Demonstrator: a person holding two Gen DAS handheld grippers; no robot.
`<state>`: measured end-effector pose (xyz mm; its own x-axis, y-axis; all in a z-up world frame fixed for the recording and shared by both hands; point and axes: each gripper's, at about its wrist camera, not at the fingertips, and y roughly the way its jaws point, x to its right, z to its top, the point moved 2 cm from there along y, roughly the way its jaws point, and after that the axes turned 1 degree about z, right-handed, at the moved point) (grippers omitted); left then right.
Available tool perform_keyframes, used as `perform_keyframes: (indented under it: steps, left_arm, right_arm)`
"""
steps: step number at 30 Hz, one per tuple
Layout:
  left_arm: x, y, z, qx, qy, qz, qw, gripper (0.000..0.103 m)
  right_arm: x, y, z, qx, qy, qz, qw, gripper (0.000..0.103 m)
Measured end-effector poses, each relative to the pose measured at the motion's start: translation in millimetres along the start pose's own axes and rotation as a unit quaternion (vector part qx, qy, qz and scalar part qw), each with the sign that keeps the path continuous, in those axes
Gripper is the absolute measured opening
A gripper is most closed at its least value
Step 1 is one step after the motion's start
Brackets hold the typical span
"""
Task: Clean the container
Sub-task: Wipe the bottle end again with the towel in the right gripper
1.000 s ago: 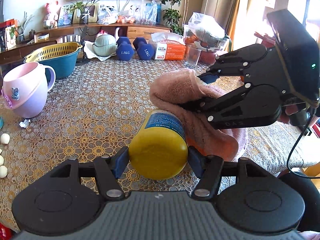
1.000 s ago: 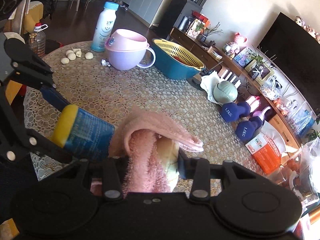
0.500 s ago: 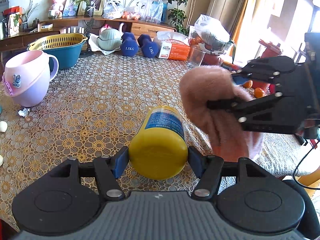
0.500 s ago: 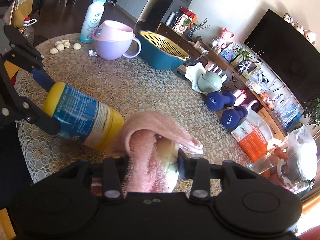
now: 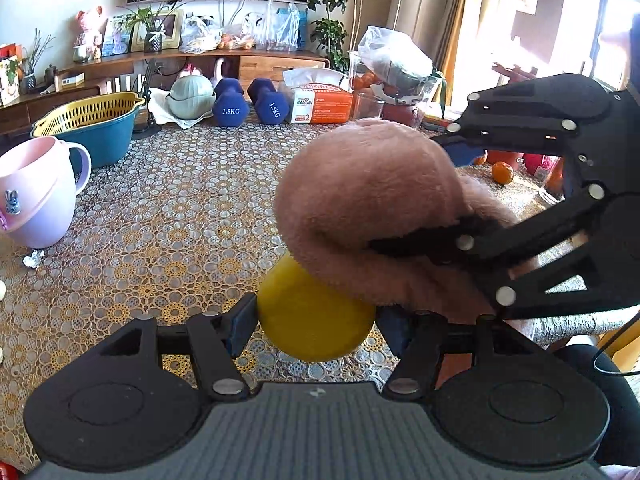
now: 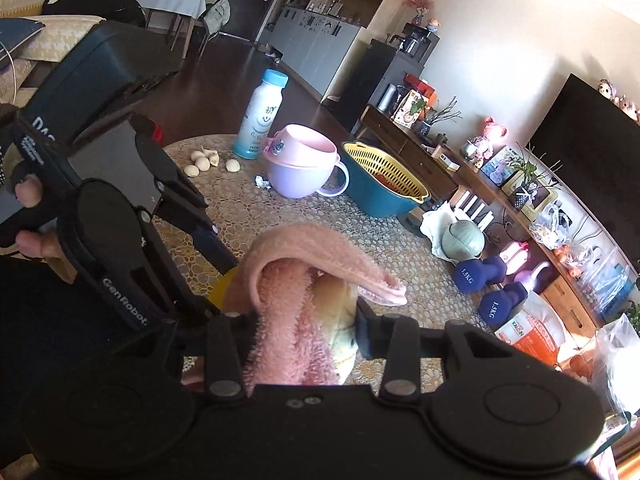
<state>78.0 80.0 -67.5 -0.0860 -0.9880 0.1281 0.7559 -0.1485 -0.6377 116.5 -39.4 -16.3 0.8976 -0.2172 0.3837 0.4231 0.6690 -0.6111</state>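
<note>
A yellow container (image 5: 314,316) with a blue label lies sideways between my left gripper's fingers; the left gripper (image 5: 316,320) is shut on its yellow base end. A pink fluffy cloth (image 5: 372,208) rests over the top of the container and hides its label. My right gripper (image 6: 304,328) is shut on that pink cloth (image 6: 288,280), which bunches between its blue pads. In the right wrist view only a sliver of the yellow container (image 6: 218,290) shows beside the cloth, held by the left gripper (image 6: 208,240). A hand (image 6: 28,216) grips the left tool's handle.
On the patterned tablecloth (image 5: 168,208) stand a pink mug-shaped bowl (image 5: 34,192), a teal basin with a yellow strainer (image 5: 88,124), blue dumbbells (image 5: 248,102), an orange tissue pack (image 5: 320,102), a white bottle (image 6: 262,114) and small dough balls (image 6: 204,162).
The right gripper has brought the pink cloth left and down onto the container, covering its blue label. The left gripper still holds the container in the same grip.
</note>
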Motion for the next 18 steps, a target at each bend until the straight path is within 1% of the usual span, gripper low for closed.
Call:
perform_keyframes:
  steps: [6, 10, 18]
  left_arm:
    - [-3, 1, 1, -0.001, -0.003, -0.008, 1.0000, 0.063]
    - [-7, 2, 0, -0.003, -0.012, -0.008, 0.9999, 0.063]
    - [-13, 2, 1, -0.003, -0.022, -0.011, 0.9997, 0.063]
  right_arm:
    - [18, 19, -4, -0.009, 0.022, -0.003, 1.000, 0.040]
    - [24, 34, -11, -0.025, 0.015, -0.014, 0.999, 0.040]
    - [43, 60, -32, -0.065, 0.039, -0.032, 0.997, 0.040]
